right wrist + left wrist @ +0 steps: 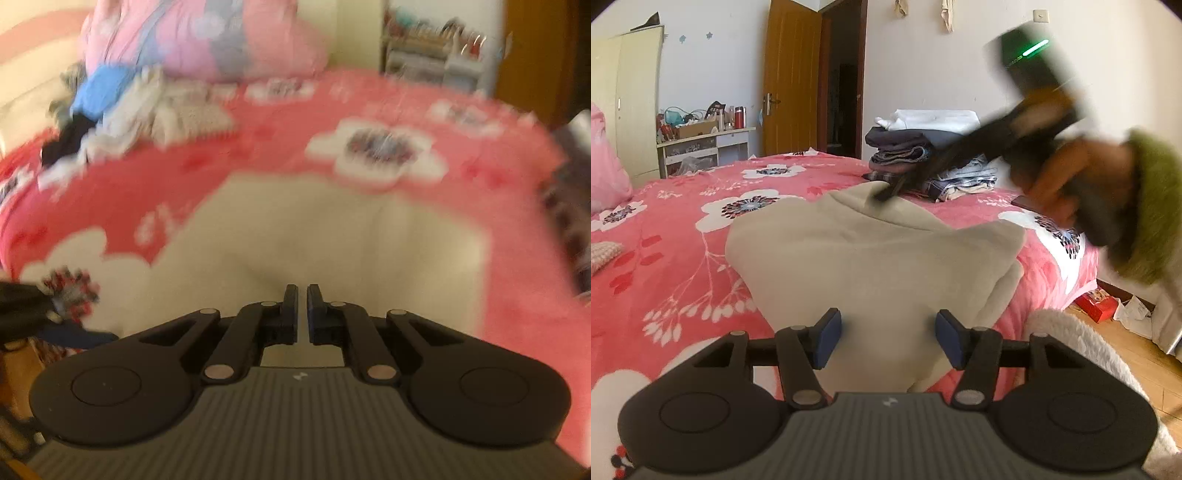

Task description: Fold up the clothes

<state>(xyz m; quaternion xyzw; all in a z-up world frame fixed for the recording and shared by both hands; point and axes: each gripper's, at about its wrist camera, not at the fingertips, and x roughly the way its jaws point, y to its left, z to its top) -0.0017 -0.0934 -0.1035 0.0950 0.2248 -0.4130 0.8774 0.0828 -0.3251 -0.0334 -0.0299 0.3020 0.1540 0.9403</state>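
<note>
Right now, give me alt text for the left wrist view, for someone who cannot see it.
A beige garment lies on a pink floral bedspread, with the open left gripper just short of its near edge. The blurred right gripper meets the garment's far edge, in front of a stack of folded clothes.

One beige garment [871, 254] on the bed [683, 236]. One folded stack [923, 155] far right. Two claws: left claw [887, 338], right claw [302, 312].

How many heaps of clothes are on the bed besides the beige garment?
2. A folded stack sits at the far edge behind the beige garment; a loose heap lies near the pink pillows. More may be hidden.
</note>
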